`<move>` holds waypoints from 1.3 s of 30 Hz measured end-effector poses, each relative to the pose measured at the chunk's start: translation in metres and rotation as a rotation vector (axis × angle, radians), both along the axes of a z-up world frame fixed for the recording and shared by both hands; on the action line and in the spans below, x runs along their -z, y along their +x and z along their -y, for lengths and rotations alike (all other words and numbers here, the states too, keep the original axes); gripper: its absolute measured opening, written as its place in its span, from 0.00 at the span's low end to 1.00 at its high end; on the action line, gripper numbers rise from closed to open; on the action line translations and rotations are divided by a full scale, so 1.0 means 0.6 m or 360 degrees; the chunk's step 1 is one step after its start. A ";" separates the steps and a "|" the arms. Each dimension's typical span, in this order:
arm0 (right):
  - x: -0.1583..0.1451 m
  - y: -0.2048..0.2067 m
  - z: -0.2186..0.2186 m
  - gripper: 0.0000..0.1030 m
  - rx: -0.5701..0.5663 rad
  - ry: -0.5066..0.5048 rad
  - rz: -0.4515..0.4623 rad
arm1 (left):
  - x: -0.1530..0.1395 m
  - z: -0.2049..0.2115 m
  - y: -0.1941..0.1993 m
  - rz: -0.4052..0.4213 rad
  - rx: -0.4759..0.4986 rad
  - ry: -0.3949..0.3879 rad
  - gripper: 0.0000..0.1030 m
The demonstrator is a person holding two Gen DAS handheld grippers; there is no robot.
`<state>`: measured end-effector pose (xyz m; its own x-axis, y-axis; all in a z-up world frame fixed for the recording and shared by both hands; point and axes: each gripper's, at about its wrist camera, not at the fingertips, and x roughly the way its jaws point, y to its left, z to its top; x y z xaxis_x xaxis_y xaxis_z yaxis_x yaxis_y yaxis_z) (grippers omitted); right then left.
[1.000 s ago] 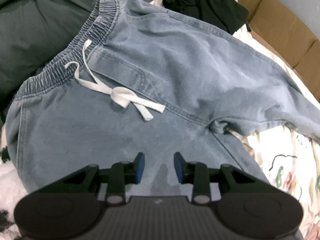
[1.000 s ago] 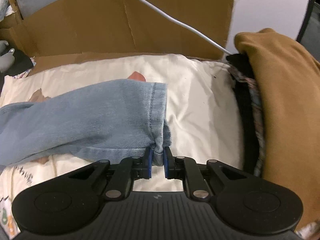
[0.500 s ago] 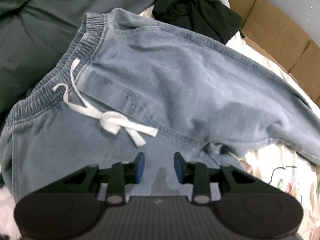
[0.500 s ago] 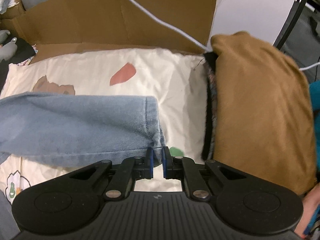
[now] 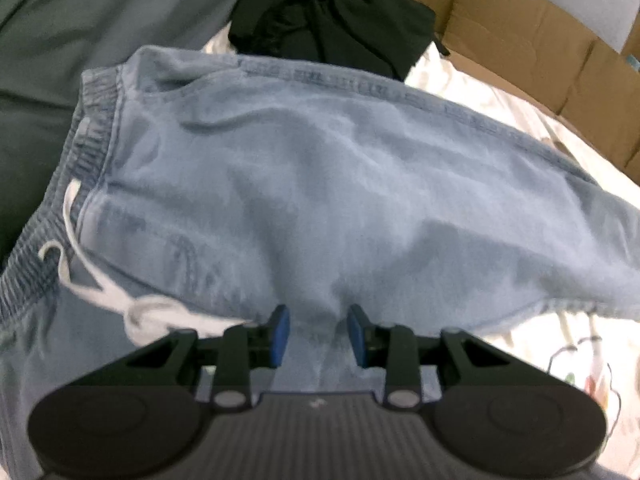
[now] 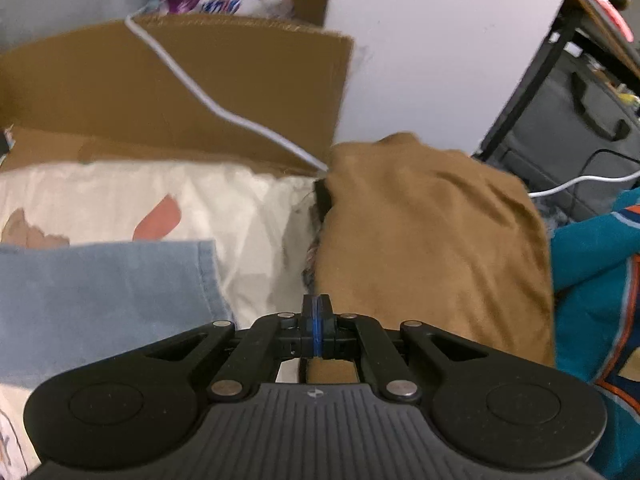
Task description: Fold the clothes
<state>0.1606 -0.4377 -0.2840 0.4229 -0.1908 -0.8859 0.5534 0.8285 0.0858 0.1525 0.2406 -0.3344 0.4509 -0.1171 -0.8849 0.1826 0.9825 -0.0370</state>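
Observation:
Light blue jeans (image 5: 320, 184) lie spread on the bed in the left wrist view, elastic waistband (image 5: 92, 132) at left, white drawstring (image 5: 136, 308) just left of my fingers. My left gripper (image 5: 318, 334) is open and low over the denim at a raised fold near the crotch, with cloth showing in the gap. In the right wrist view the hem end of one jeans leg (image 6: 104, 296) lies flat at lower left. My right gripper (image 6: 317, 332) is shut with its pads pressed together and empty, to the right of that hem.
A brown folded garment (image 6: 432, 248) sits right ahead of the right gripper, a teal one (image 6: 596, 280) beyond it. Cardboard (image 6: 160, 88) and a white cable (image 6: 224, 112) back the patterned sheet (image 6: 120, 188). A black garment (image 5: 332, 20) and dark green blanket (image 5: 80, 20) border the jeans.
The right gripper let go of the jeans leg hem, shut empty and swung right toward the brown garment. The left gripper moved forward and lower over the jeans.

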 end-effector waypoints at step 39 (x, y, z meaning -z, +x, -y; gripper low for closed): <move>0.126 0.155 -0.157 0.55 -0.0247 0.0131 0.0099 | 0.062 -0.074 0.420 0.0126 -0.0203 0.0280 0.18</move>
